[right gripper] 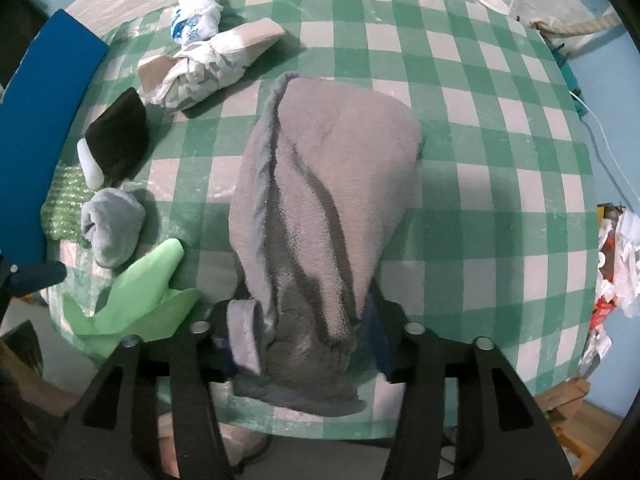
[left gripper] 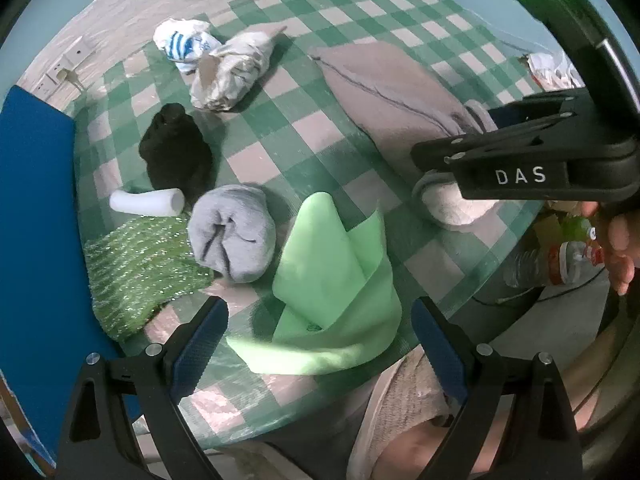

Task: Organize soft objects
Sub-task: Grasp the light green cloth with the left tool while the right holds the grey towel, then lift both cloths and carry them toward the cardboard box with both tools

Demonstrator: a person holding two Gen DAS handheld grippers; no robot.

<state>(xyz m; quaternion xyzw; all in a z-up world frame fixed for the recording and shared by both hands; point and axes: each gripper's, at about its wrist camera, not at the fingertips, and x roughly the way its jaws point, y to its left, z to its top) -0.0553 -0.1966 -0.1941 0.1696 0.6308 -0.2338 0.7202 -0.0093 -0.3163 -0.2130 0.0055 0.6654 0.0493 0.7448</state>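
A large grey towel [right gripper: 328,168] lies on the green-checked table [right gripper: 480,160]. Its bunched near end fills the gap of my right gripper [right gripper: 300,320] and touches both pads, so the half-closed jaws are shut on it. My left gripper [left gripper: 318,308] is open, its blue pads [left gripper: 200,344] wide apart above a light green cloth [left gripper: 332,280] that drapes over the table's near edge. Just beyond that cloth sits a rolled grey sock [left gripper: 232,232]. Further left are a black sock [left gripper: 176,148] and a sparkly green cloth [left gripper: 136,268].
A white tube [left gripper: 148,202] lies between the black sock and the sparkly cloth. Two knotted plastic-bag bundles [left gripper: 236,72] sit at the far side. A blue board [left gripper: 32,200] stands along the left edge. Bottles [left gripper: 560,264] and litter lie on the floor to the right.
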